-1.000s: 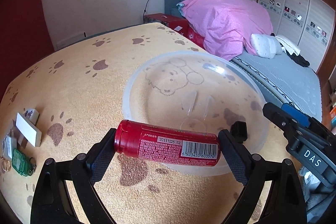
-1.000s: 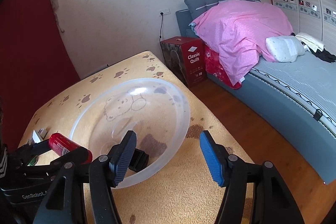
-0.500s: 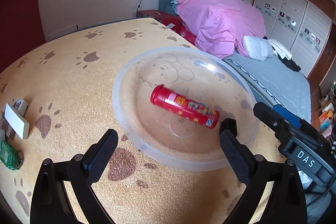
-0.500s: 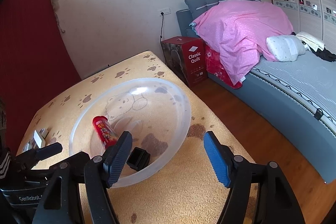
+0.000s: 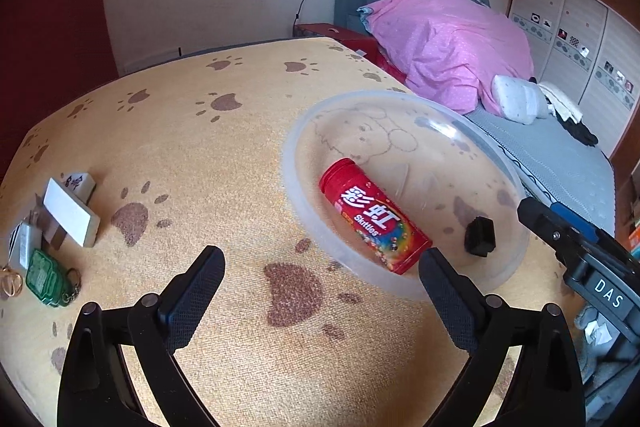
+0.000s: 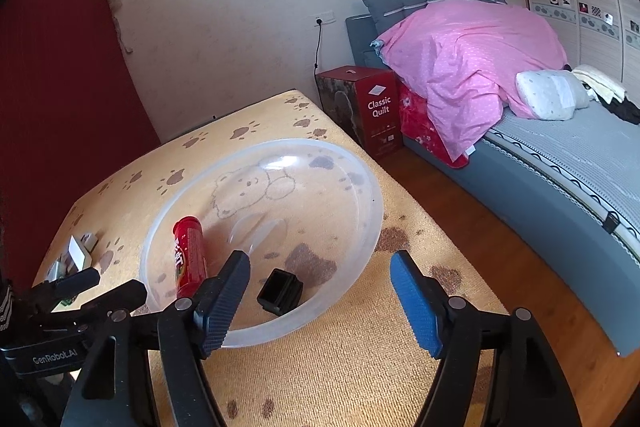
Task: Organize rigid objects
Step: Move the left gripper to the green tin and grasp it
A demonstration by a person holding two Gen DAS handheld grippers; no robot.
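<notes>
- Bedroom scene: a counter under a yellow paw-print cloth, with a bed under a pink quilt beyond it at about two o'clock.
- Clear plastic basin sits on the counter's right half. Inside it a red Skittles tube lies on its side, and a small black block rests near the basin's near wall, apart from the tube.
- Left gripper hovers just outside the basin's near rim, its fingers spread wide with nothing between them.
- Right gripper hangs over the basin's near edge; its jaws have just been opening and hold nothing, though the black block sits below and between them.
- At nine o'clock from the left gripper, loose items wait on the cloth: a white block, a mahjong tile, a green keyring tag and other small bits too jumbled to name.
- Judging from this, one item has been dropped off and the next pick-up is due: the left gripper would swing toward that cluster, choose one piece, and close squarely without scattering its neighbours.
</notes>
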